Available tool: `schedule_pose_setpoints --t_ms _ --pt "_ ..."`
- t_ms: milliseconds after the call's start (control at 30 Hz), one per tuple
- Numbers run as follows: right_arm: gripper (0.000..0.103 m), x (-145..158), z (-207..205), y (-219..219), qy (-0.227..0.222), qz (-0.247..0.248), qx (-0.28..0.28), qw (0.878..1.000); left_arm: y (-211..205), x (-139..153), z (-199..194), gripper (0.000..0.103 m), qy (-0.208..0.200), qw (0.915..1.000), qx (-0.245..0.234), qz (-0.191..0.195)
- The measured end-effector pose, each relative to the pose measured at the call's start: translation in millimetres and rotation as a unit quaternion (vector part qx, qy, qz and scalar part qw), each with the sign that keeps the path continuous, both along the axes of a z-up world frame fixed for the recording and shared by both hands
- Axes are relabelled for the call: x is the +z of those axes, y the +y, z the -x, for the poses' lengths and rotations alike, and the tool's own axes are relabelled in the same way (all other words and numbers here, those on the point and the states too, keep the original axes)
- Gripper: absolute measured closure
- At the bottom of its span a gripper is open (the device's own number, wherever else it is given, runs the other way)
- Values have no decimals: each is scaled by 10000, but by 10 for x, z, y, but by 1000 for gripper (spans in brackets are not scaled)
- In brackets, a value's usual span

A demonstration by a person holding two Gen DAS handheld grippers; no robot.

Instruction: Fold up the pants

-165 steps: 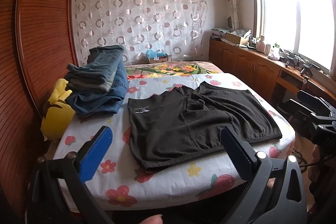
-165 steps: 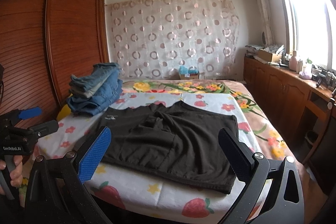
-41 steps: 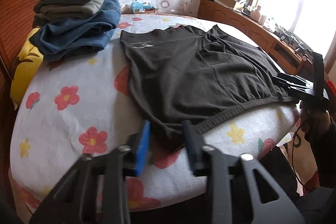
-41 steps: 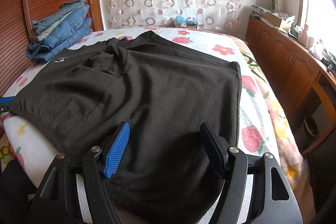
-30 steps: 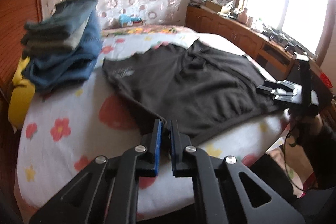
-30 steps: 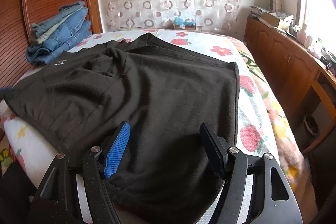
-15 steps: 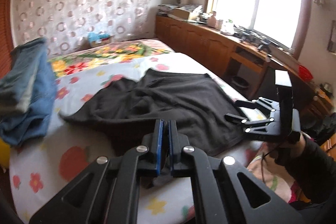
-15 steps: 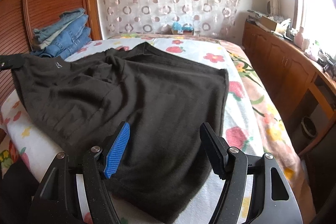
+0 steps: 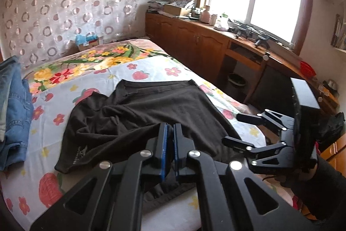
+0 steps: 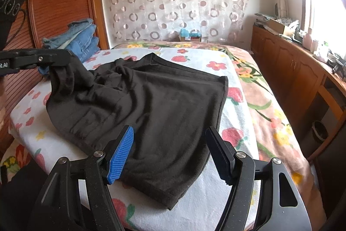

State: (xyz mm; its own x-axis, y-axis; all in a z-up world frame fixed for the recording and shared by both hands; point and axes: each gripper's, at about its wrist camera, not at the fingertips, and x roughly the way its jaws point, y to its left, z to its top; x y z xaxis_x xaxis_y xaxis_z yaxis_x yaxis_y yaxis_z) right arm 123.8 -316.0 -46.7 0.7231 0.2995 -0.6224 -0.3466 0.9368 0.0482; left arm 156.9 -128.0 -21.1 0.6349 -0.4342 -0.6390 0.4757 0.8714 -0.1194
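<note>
Bed [image 10: 218,62], flowered sheet. Black pants [image 10: 151,105] spread mid-bed, corner lifted at 9 o'clock. Jeans stack [image 10: 80,40] at 10, partly cut off. Left claw [image 9: 169,144] clenched on pants edge, pinch point hidden. Right claw [image 10: 170,153] released, hovering over hem.

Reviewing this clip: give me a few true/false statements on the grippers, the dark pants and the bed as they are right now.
1. The left gripper is shut on a lifted edge of the dark brown fabric pants. True.
2. The right gripper is clamped on the pants. False: its jaws stand open over the near hem.
3. A stack of folded blue jeans lies on the floral bedsheet. True.
4. The pants hang wholly in the air. False: most of them lie on the bed.
</note>
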Motion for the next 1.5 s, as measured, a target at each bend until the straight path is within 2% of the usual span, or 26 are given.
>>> schedule_pose_setpoints --t_ms 167,400,500,600,767,1033,1300,1400,1500 --pt "32 1 -13 14 21 -10 -27 10000 178 -15 22 93 -107 9992 342 -184" --pt "32 18 -50 188 -7 -25 63 10000 521 -131 41 60 -133 9979 573 -275" --pt "32 26 -70 307 -1 -71 137 9999 673 -252 67 43 20 9977 666 -145" --pt "32 31 -73 450 28 -116 262 9996 812 -404 65 43 221 9968 759 -75" --pt "35 19 -40 664 117 -114 533 9984 948 -631 101 43 375 9939 1007 -231" --pt "54 -59 -14 905 314 -124 916 9952 968 -903 139 43 634 9924 1006 -323" --pt "65 -152 2 1059 474 0 1201 9916 957 -1014 148 43 769 9915 984 -362" --pt "73 -201 -29 1089 548 48 1232 9909 970 -1022 153 43 783 9914 996 -313" --pt "91 -219 -45 1116 572 59 1288 9900 980 -1004 163 43 756 9916 1014 -264"
